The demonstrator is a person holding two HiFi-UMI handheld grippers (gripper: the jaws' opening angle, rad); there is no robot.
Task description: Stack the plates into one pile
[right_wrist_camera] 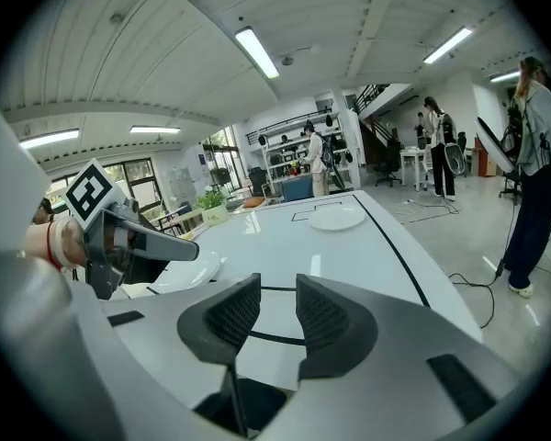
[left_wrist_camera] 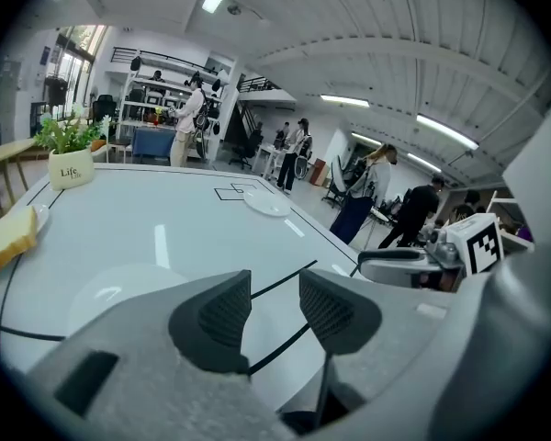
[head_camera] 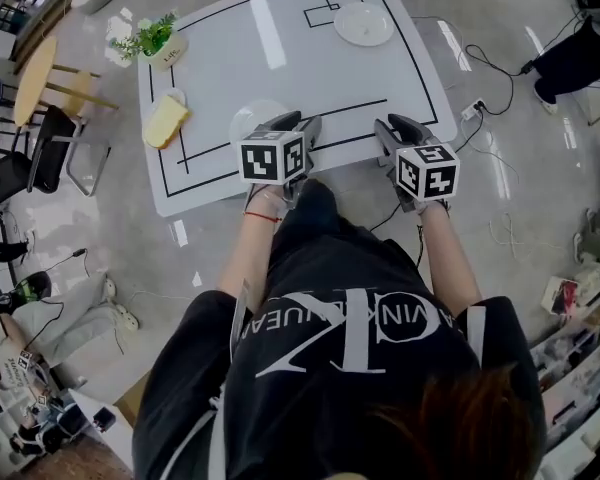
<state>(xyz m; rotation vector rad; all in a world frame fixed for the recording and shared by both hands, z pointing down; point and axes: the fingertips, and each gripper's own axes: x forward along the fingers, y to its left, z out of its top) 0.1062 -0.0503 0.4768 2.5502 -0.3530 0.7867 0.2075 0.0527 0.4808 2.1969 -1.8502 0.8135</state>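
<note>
A person stands at the front edge of a white table (head_camera: 280, 58) with nothing yet stacked; the left hand-held gripper (head_camera: 298, 121) and the right hand-held gripper (head_camera: 392, 124) hover side by side over that edge, each with its jaws a moderate gap apart and nothing between them, bare tabletop showing through the gap in both gripper views; the near plate (head_camera: 250, 118) lies just beyond the left one, partly hidden behind it, while the far plate (head_camera: 363, 23) sits well apart by the box outline at the table's far side; a yellow slab (head_camera: 164, 121), seemingly food on a small dish, rests at the left edge near a potted plant (head_camera: 158, 40); by the look of it the job is at its very start, with no plate lifted and the whole pile still to be made.
</note>
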